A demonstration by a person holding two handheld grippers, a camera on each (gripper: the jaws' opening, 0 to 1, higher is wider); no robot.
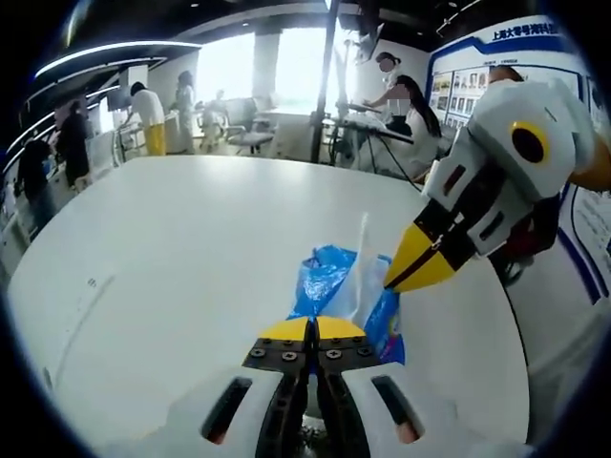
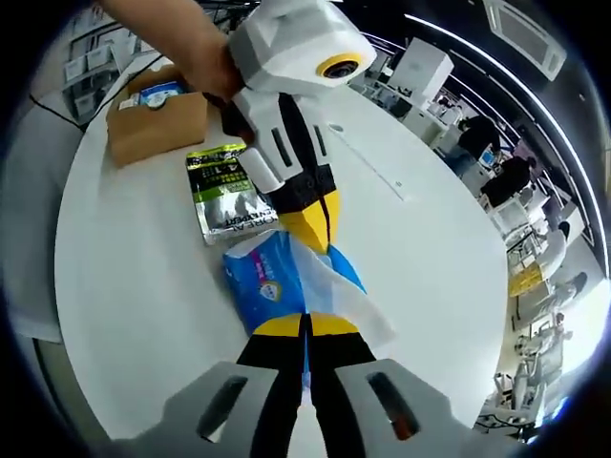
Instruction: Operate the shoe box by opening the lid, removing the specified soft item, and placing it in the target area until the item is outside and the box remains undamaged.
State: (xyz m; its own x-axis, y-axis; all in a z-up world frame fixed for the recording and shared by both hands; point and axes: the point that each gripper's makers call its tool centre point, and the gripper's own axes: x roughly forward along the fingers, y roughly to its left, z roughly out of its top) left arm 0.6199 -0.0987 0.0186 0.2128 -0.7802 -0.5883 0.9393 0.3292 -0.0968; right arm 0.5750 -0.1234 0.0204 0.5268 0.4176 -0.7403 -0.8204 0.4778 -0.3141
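A blue soft tissue pack point(image 1: 329, 277) point(image 2: 265, 277) lies between both grippers over the round white table point(image 1: 191, 239). My left gripper point(image 1: 310, 329) is shut, its yellow tips pinching the pack's near edge; in the right gripper view it point(image 2: 315, 234) comes down from the top onto the pack's far edge. My right gripper point(image 2: 305, 324) is shut on the pack's pale, crinkled flap point(image 2: 348, 301); in the left gripper view it point(image 1: 393, 281) enters from the right. The open cardboard shoe box point(image 2: 153, 129) stands at the table's far left with a blue-topped item point(image 2: 158, 95) inside.
A green and black foil pouch point(image 2: 229, 196) lies flat between the box and the pack. A person's hand point(image 2: 191, 48) holds the left gripper. Several people point(image 1: 148, 114) and office chairs stand beyond the table's far edge. A display board point(image 1: 477, 67) is at the right.
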